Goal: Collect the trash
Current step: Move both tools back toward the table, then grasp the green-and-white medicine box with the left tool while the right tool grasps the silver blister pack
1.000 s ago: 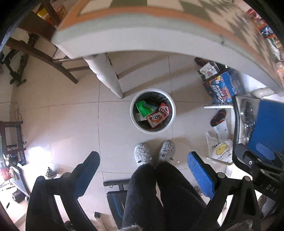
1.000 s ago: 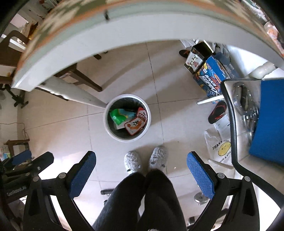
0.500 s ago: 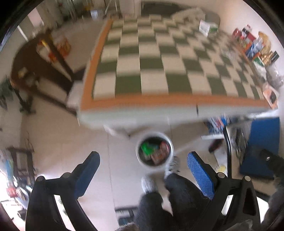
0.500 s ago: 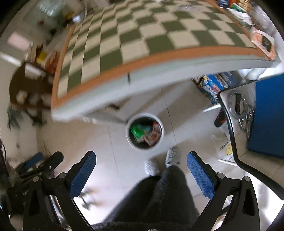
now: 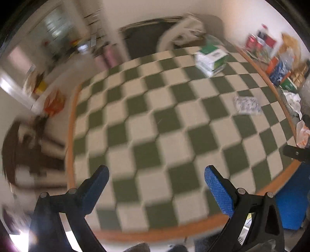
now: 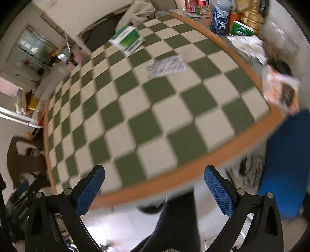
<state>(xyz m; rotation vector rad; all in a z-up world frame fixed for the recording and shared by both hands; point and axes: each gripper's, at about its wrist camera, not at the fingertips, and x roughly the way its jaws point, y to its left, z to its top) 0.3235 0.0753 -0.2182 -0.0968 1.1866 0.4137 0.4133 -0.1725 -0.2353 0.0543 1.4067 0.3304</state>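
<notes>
Trash on the counter [image 5: 155,124]: a flat crinkled wrapper [image 5: 247,105], white with a bluish print, lies on the green/cream checkered top toward the far right. The right wrist view shows the same wrapper [image 6: 167,66] lying flat, well apart from both hand-held grippers. Detail is blurred; the print is unreadable.

A green-and-white carton [image 5: 212,58] sits on the checkered top farther back, near the far edge, apart from the wrapper.

An orange-and-white packet [image 6: 280,88] sits at the right near corner, overlapping the counter's orange border. Crumpled white paper [image 6: 249,45] lies past the border on the right side, with a row of boxes and bottles [image 6: 230,18] behind it along the far right.

Left hand-held gripper [image 5: 155,187]: fingers spread wide, nothing between the blue pads [image 5: 219,192], held over the near part of the counter.

Right hand-held gripper [image 6: 154,187]: fingers also spread wide, nothing held, over the near orange edge of the counter, with the person's dark-trousered leg [image 6: 174,223] below it.

A blue panel [image 6: 286,166] stands just off the counter's right near corner. A dark wooden chair [image 5: 29,147] is off the left side. Both views carry heavy motion blur.
</notes>
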